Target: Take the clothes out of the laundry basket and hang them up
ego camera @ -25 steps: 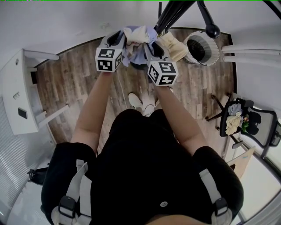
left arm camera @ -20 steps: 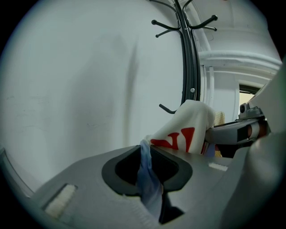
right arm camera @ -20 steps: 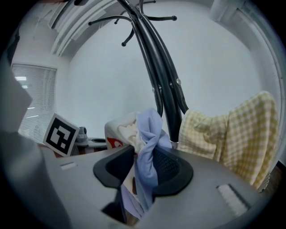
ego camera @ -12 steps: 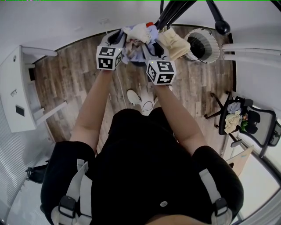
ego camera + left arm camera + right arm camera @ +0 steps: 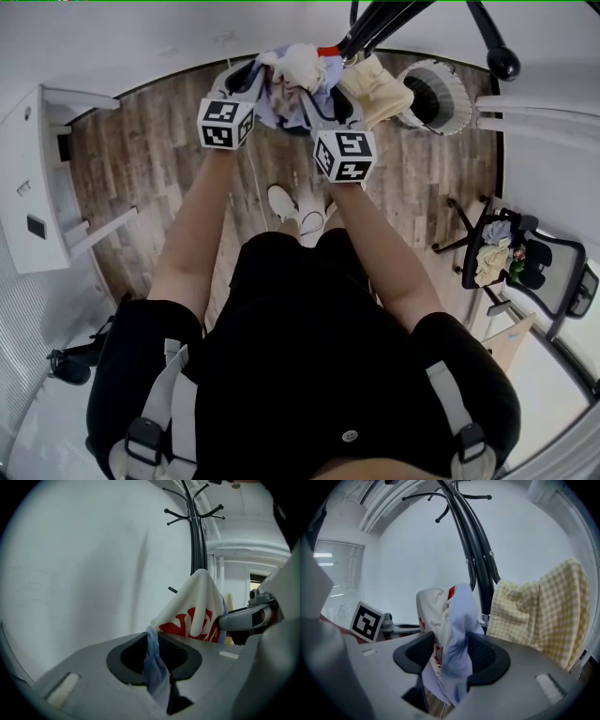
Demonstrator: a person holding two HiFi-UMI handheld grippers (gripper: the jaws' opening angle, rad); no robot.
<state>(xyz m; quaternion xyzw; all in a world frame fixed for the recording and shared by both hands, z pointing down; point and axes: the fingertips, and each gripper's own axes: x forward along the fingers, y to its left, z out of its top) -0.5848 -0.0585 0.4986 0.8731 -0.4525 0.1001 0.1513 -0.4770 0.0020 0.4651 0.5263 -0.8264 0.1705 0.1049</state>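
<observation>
- Hanging step: the shirt point(image 5: 298, 73) is up at the coat rack point(image 5: 375, 23), seemingly draped over a peg.
- Left gripper point(image 5: 251, 80): jaws narrow, clamping the blue cloth.
- Right gripper point(image 5: 323, 105): jaws just been opening, cloth loose between them.
- Next, probably: free the left side once the shirt hangs securely.

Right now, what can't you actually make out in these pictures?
Red print on the garment: left gripper view, folds hide most letters.
Base of the coat rack: head view, the garment and checked cloth cover it.
Contents of the laundry basket: head view, too small and dark.
Whether the right gripper grips the garment: right gripper view; its jaws have just been opening, and bunched cloth between them covers the pads.
</observation>
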